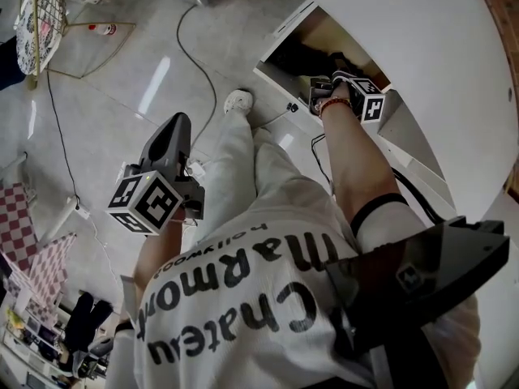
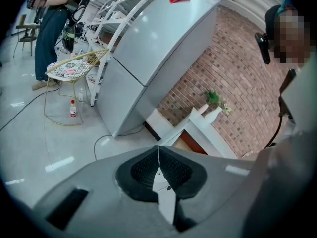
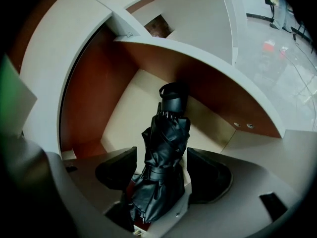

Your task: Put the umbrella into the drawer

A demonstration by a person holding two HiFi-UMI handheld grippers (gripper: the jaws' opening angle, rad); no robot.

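In the right gripper view a folded black umbrella lies in the open drawer, its handle cap pointing towards the drawer's back. My right gripper straddles the umbrella with its jaws wide. The left pad stands clear of the fabric and the right pad is close beside it. The head view shows this gripper reaching down into the drawer under the white tabletop. My left gripper hangs over the floor at the left, away from the drawer. Its pads meet at the tip with nothing between them.
A white round tabletop overhangs the drawer. On the floor are a cable, a wire chair and a small bottle. A grey fridge stands by a brick wall, and a person stands far off.
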